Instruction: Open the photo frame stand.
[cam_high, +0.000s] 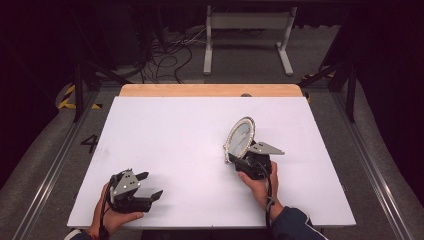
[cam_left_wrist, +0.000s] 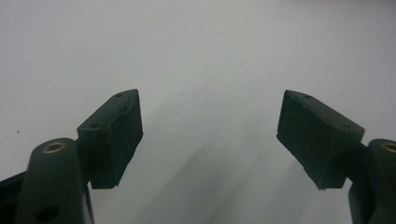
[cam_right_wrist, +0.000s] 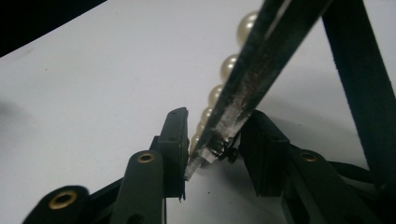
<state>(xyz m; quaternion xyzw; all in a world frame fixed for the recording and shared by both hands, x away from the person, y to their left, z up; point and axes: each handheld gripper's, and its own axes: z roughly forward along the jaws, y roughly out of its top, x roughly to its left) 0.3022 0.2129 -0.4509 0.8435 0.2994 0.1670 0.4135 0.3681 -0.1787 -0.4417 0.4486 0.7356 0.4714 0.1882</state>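
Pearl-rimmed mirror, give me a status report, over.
Right tool shut on mirror edge, mirror raised. Left tool open, nothing between. Table free around it.

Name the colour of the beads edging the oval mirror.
Pearly cream-white beads around the mirror; clearest in the right gripper view.

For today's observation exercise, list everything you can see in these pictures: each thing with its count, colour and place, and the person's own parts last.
Mirror: one, oval, rimmed with pale pearl beads, right of the table's middle, raised and tilted, its lower edge between the right gripper's jaws.
Table: one, white top with a wooden strip along the far edge.
Stand: one, pale grey, on the floor beyond the table.
Cables: a dark tangle on the floor, far left of the stand.
Floor tape: yellow and black, left of the table.
Left gripper: one, black, near left corner, jaws wide apart, nothing between them.
Right gripper: one, black, clamped on the mirror.
Hands: two, left hand and right hand, near edge.
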